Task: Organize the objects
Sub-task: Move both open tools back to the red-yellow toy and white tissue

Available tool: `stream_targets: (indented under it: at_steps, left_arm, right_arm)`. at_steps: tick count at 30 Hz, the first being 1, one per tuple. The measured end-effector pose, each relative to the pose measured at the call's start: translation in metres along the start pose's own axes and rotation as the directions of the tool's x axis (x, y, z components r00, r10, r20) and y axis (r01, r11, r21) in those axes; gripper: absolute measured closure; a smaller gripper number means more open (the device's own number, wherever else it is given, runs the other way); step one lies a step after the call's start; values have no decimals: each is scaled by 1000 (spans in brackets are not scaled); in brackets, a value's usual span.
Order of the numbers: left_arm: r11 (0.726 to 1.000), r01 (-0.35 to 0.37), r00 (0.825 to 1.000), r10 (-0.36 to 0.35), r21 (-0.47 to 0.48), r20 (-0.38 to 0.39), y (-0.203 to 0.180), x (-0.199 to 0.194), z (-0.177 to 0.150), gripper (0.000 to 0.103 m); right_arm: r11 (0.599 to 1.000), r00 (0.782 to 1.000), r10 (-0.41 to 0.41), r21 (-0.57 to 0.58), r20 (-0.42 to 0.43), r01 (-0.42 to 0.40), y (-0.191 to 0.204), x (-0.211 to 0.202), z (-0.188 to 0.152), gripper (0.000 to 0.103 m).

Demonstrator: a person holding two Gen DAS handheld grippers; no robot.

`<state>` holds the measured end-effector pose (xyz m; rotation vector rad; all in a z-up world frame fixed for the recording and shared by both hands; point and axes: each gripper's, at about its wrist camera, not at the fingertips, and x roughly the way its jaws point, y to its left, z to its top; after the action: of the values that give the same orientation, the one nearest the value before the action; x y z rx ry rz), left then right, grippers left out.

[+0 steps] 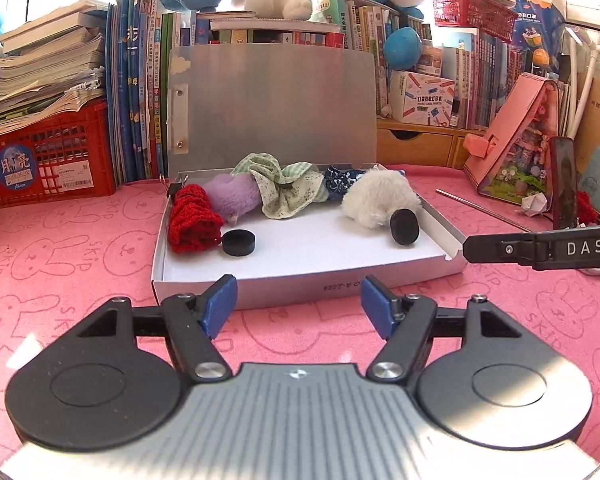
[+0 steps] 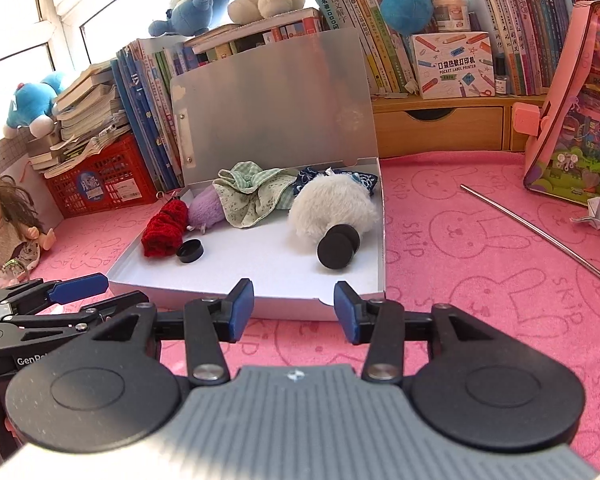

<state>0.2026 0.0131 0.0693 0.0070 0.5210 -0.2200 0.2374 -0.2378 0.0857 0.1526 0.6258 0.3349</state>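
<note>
I'm holding my left gripper (image 1: 299, 300) just short of the near wall of the white box (image 1: 204, 276), jaws standing apart with nothing between the blue pads (image 1: 220, 304). My right gripper (image 2: 294, 306) is sitting the same way in the right wrist view, jaws parted and empty, hovering at the box's front edge above the pink bunny mat (image 2: 480, 248). The box is lying open on the mat, its lid (image 1: 276, 104) standing upright against the books (image 1: 140, 92). Inside, along the back, I'm seeing a red knitted piece (image 1: 194, 218) at the left, a purple plush piece (image 1: 234, 198) beside it, a green checked cloth (image 1: 290, 186) draped over the middle, a dark blue patterned cloth (image 1: 340, 182) behind, and a white fluffy piece (image 1: 380, 198) at the right. One black puck (image 1: 239, 242) is lying flat and touching the red knit; another black puck (image 1: 405, 226) is leaning on edge against the white fluff. The right gripper's side is showing at the right edge of the left wrist view. A metal rod (image 2: 540, 232) is lying on the mat well right of the box, and a doll (image 2: 8, 224) is sitting off to the left by the red crate (image 2: 100, 184).
</note>
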Motion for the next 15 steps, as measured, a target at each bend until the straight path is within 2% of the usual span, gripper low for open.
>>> stream_targets:
  at_steps: [7,11,15]
  left_arm:
    - [998,56,998,-56,-1,-37,-9,-32,-26,27]
    - [994,112,990,-113,-13,-84,-15,-44,-39,27]
    - [988,156,982,-153,17,-112,-24,-54,-47,27]
  right_arm:
    - [998,999,52,-45,-16,-53,12,-31,-31,39]
    - [995,997,73,-68,-36,-76,17,-44,-48,39]
    - [990,994,91,-105,-54,-97,26,-58,-63,38]
